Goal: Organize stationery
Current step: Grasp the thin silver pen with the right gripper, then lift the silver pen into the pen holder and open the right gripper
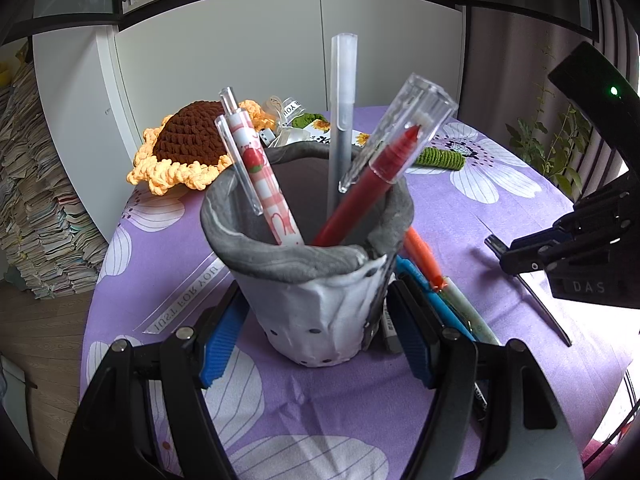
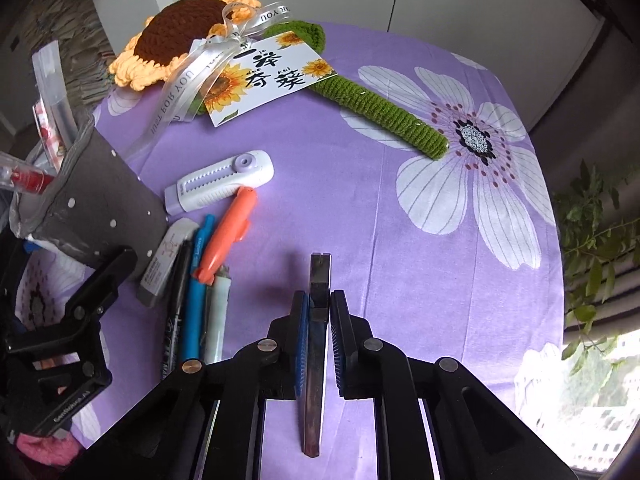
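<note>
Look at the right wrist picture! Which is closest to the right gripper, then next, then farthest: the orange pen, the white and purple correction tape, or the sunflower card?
1. Orange pen, just up and left of the right gripper.
2. Correction tape, left, beyond the pen.
3. Sunflower card, far end, on the crochet flower stem.

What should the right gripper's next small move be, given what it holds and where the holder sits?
Probably carry it over to the pen holder. The right gripper is shut on a flat dark metal ruler, clear of the pens lying on the tablecloth, while the left gripper clamps the holder upright.
</note>
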Motion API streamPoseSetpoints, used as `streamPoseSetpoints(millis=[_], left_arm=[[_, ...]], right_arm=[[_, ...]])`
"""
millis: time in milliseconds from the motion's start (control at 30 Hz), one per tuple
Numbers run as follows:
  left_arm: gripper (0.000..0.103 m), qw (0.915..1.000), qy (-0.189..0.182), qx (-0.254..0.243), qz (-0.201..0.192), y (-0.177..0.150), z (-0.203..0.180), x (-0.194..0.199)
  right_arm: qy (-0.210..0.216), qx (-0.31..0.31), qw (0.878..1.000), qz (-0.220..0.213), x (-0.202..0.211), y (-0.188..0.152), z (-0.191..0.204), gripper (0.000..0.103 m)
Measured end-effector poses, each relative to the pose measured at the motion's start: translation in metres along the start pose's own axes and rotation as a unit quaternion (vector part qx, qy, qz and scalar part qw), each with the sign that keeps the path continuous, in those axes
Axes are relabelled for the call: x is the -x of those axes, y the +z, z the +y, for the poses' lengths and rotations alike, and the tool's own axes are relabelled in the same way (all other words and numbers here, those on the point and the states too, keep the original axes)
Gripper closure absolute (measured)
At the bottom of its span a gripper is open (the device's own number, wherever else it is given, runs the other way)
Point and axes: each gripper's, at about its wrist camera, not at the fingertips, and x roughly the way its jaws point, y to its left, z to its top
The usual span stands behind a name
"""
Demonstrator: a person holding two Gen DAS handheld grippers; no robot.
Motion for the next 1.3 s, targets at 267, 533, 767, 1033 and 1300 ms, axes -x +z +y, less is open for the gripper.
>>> streamPoseSetpoints(millis=[267, 533, 767, 1033, 1300], left_arm=[[0.033, 1.0000, 0.000, 0.000, 0.000, 0.000, -0.001, 0.000], [0.033, 1.0000, 0.000, 0.000, 0.000, 0.000, -0.001, 0.000], [0.033, 1.0000, 0.000, 0.000, 0.000, 0.000, -0.001, 0.000], [0.033, 1.0000, 0.000, 0.000, 0.000, 0.000, -0.001, 0.000], [0.033, 1.0000, 0.000, 0.000, 0.001, 0.000, -0.001, 0.000]], right_arm=[[0.013, -0.013, 1.000, 0.023, -0.008, -0.004, -0.013, 0.090], [0.024, -0.026, 0.999, 0.024, -0.015, 0.013, -0.014, 0.090], [0.030, -0.033, 0.999, 0.005, -0.006, 0.013, -0.014, 0.091], [0.088, -0.033, 0.989, -0.116, 0.085, 0.008, -0.009, 0.091], [0.128, -0.009, 0.952, -0.278, 0.187, 0.023, 0.006, 0.091]])
